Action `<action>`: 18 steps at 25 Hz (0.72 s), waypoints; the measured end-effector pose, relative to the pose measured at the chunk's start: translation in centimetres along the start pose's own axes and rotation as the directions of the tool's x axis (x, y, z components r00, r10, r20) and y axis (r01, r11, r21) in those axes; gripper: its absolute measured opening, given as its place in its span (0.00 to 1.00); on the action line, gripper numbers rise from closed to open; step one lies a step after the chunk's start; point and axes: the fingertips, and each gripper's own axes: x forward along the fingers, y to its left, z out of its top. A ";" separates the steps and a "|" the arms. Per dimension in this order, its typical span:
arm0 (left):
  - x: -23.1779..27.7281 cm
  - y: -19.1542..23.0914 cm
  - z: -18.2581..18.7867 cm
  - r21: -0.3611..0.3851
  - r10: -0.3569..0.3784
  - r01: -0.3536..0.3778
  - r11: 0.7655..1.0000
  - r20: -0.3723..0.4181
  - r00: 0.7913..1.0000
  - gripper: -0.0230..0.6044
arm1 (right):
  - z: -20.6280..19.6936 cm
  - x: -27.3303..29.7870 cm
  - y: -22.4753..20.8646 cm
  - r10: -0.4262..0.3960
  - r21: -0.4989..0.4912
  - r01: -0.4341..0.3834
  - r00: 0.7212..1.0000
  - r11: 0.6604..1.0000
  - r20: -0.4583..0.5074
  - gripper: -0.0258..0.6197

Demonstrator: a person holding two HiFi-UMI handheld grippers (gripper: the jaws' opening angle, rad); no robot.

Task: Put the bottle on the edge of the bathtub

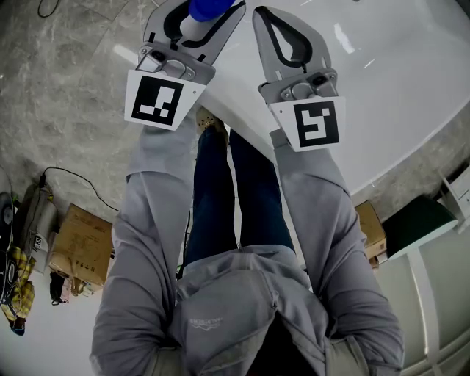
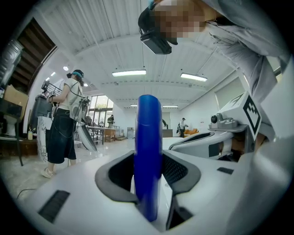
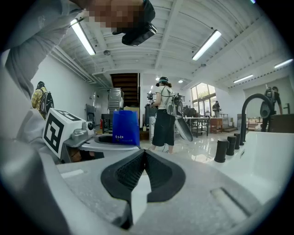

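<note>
From the head view: left tongs [image 1: 198, 20] clamped on the blue bottle [image 1: 209, 7], held at the near rim of the bathtub [image 1: 396, 95]. Right tongs [image 1: 290, 37] alongside, over the bathtub's white surface. In the left gripper view: bottle [image 2: 148, 156] upright, pinched from both sides. Best to keep the wrist level, lower straight onto the flat of the bathtub's edge, and likely let go only once the base sits flush. In the right gripper view: tongs [image 3: 143, 160] pressed together on nothing, faucet [image 3: 255, 110] across the bathtub. Worth keeping them clear of the bottle.
</note>
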 end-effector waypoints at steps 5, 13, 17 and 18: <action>0.0 0.1 -0.2 -0.005 -0.008 0.008 1.000 -0.014 1.000 0.28 | 0.2 0.0 0.0 0.002 -0.008 -0.002 1.000 1.000 0.005 0.04; 0.1 0.1 -0.3 -0.029 -0.040 0.039 0.999 -0.034 0.999 0.38 | 1.2 0.0 0.2 0.002 -0.012 -0.002 1.000 1.000 0.010 0.04; 0.0 0.1 -0.8 -0.054 -0.037 0.034 0.998 -0.052 0.998 0.42 | 1.4 -0.2 0.6 0.008 -0.016 -0.008 1.000 1.000 0.008 0.04; 0.0 0.0 -1.0 -0.064 -0.037 0.033 0.997 -0.060 0.998 0.44 | 1.5 -0.3 0.7 0.009 -0.016 -0.009 1.000 1.000 0.007 0.04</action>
